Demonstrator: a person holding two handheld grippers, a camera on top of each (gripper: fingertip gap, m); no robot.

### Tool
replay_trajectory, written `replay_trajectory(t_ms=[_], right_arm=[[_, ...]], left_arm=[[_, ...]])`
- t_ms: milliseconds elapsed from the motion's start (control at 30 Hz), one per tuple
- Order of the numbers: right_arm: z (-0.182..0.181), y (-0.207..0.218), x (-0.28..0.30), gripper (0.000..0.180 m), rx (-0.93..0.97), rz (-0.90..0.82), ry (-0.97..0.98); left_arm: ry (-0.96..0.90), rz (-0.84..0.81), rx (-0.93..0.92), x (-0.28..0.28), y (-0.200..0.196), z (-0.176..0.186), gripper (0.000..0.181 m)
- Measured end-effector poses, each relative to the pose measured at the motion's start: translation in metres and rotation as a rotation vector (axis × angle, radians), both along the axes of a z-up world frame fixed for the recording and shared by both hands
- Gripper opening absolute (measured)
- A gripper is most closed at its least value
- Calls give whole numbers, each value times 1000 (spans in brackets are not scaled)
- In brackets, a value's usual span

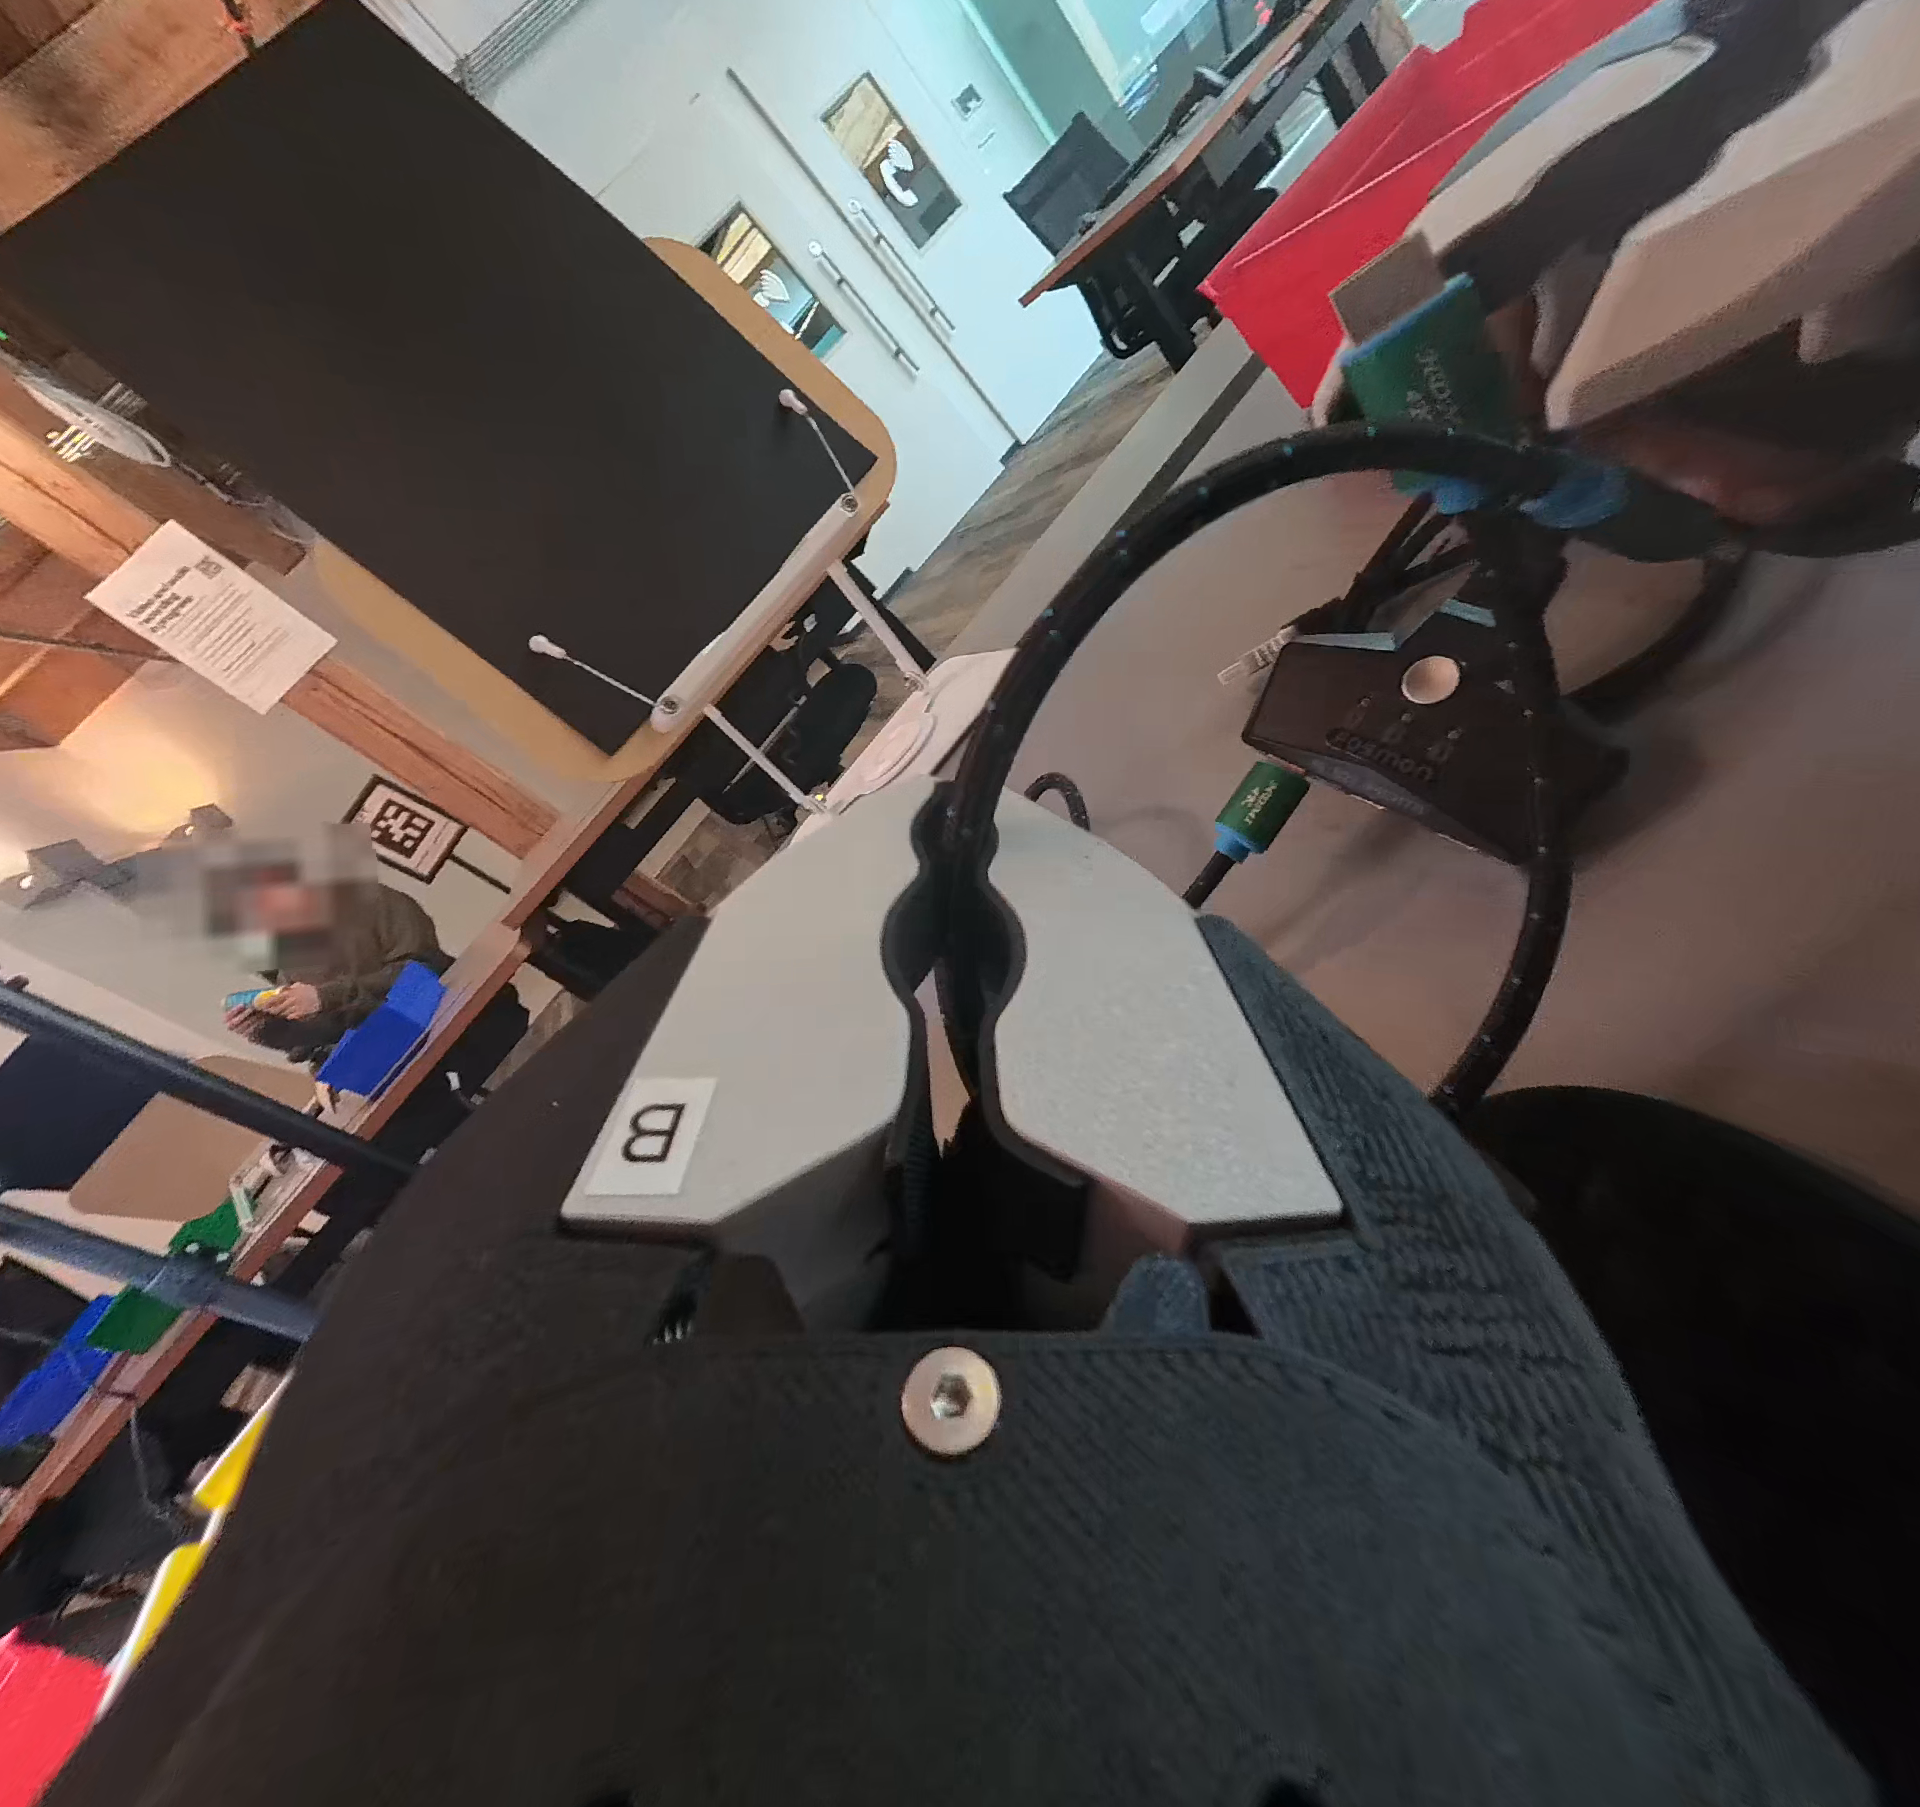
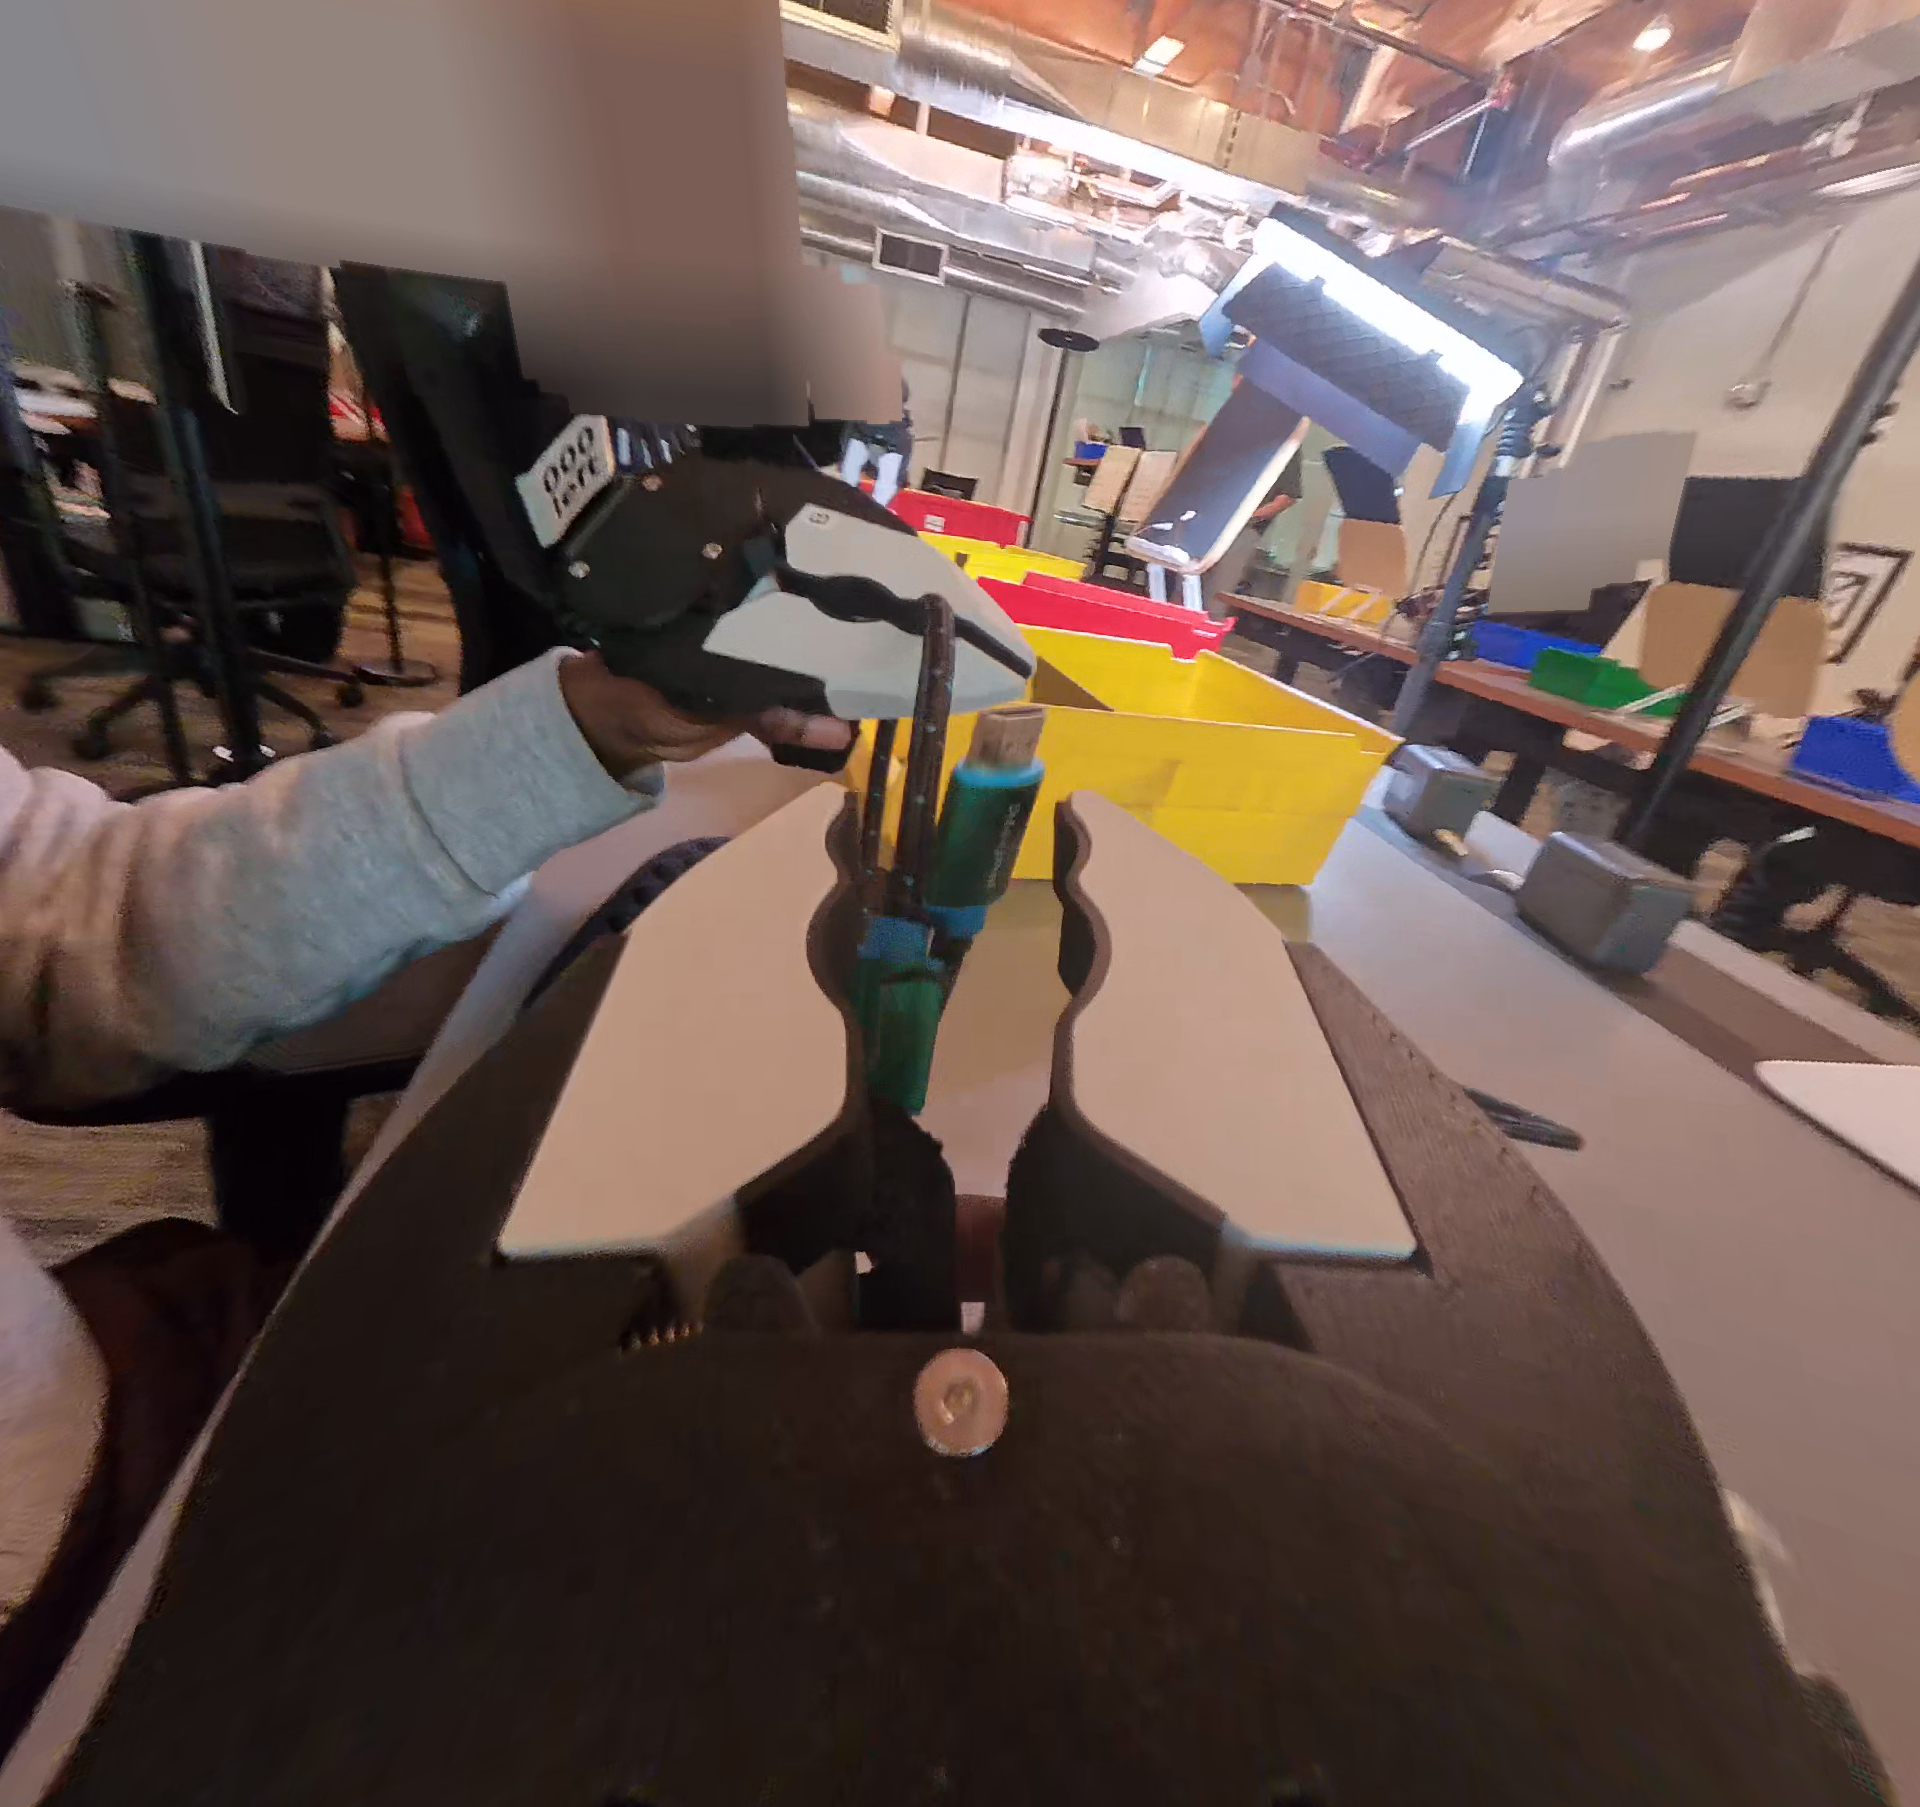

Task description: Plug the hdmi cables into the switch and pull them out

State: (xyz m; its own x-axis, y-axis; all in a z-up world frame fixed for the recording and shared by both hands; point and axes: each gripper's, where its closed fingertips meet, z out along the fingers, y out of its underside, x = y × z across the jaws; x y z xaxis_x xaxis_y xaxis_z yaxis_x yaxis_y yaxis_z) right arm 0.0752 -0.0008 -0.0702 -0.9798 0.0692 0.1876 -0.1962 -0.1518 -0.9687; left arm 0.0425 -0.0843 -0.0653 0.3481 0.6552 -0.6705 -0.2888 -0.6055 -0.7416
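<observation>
My left gripper (image 1: 951, 827) is shut on a black braided HDMI cable (image 1: 1049, 604). The cable arcs up and right to my right gripper (image 1: 1496, 323). A green HDMI plug (image 1: 1418, 370) with a bare metal tip sticks out there. The black switch (image 1: 1392, 734) lies on the grey table (image 1: 1714, 926), with a second green plug (image 1: 1259, 801) at its near side. In the right wrist view my right gripper (image 2: 956, 822) has its fingers apart. An upright green plug (image 2: 982, 827) and a lower green plug (image 2: 894, 1030) rest against its left finger. The left gripper (image 2: 992, 651) pinches the cable (image 2: 925, 718) just beyond.
Yellow bins (image 2: 1195, 749) and red bins (image 2: 1101, 604) stand behind the grippers. Two grey blocks (image 2: 1600, 900) sit at the table's right side, and a white pad (image 2: 1849, 1113) lies farther right. A person's sleeved arm (image 2: 312, 884) holds the left gripper. A red bin (image 1: 1351, 230) stands beyond the switch.
</observation>
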Motion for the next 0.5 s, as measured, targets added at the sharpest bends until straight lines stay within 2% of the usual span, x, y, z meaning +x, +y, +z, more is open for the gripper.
replay_trajectory(t_ms=[167,300,333,400,500], right_arm=[[1,2,4,19,-12,119,-138],[3,5,-5,18,-24,69,-151],[7,7,-8,18,-55,56,-162],[14,13,-14,17,-118,33,-184],[21,21,-26,17,-199,-21,-221]], left_arm=[[-9,-53,2,3,6,-3,1],[7,-43,33,2,4,0,4],[13,-69,58,5,8,3,11],[20,-181,142,20,22,16,29],[19,-354,386,46,40,50,38]])
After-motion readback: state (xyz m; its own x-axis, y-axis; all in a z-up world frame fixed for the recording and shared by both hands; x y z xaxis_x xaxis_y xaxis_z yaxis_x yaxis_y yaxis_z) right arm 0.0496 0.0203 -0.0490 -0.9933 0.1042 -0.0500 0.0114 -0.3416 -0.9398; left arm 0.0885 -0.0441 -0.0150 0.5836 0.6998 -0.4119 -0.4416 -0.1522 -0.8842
